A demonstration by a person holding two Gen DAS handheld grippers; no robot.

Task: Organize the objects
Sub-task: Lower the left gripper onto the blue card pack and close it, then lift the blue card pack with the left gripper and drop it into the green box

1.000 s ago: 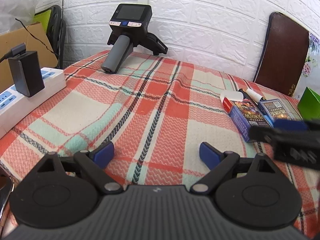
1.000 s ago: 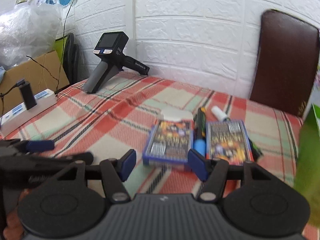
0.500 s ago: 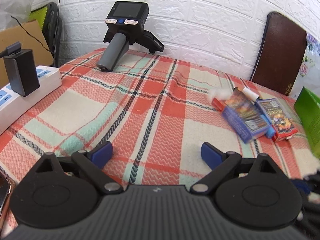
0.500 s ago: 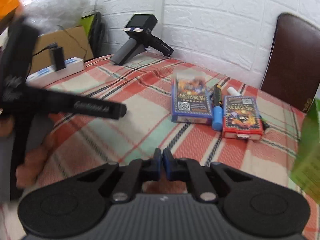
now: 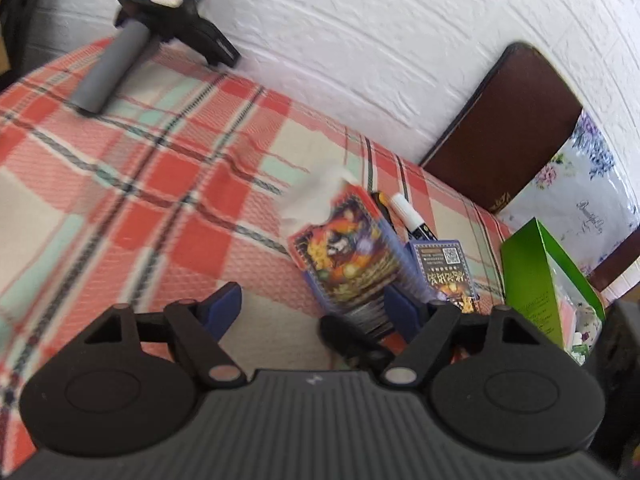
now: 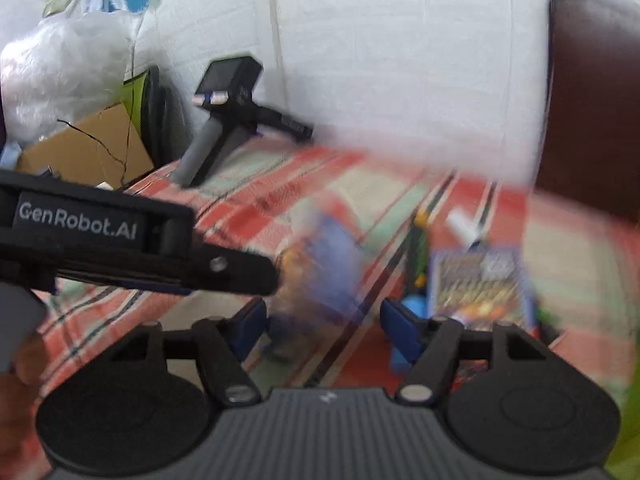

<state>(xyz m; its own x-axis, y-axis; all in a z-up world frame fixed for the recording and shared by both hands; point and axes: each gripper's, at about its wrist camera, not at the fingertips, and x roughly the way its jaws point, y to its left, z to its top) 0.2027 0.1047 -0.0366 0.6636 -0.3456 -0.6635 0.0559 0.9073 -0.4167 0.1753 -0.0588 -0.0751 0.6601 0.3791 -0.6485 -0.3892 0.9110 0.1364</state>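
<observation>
A blue card box (image 5: 344, 256) with a colourful picture and a white end flap is tipped up off the plaid cloth (image 5: 160, 208), blurred by motion. My left gripper (image 5: 314, 310) has its jaws closing; the box stands between them close to the right finger, with no pad pressing on it. In the right wrist view that box (image 6: 328, 256) is a blur ahead of my right gripper (image 6: 328, 324), whose jaws are opening. Whether a pad touches it I cannot tell. A second card box (image 5: 444, 268) lies flat beside it, with a white-capped marker (image 5: 408, 216) behind.
A green carton (image 5: 540, 280) stands at the right. A black handheld device with a grey handle (image 5: 160, 20) sits at the far left by the white brick wall. A brown chair back (image 5: 512, 128) leans behind. A cardboard box (image 6: 88, 148) and plastic bag (image 6: 60, 72) stand past the left edge.
The left view swung right onto the card boxes and its jaws narrowed. The right jaws went from shut to apart. The blue box, flat before, is now tipped up.
</observation>
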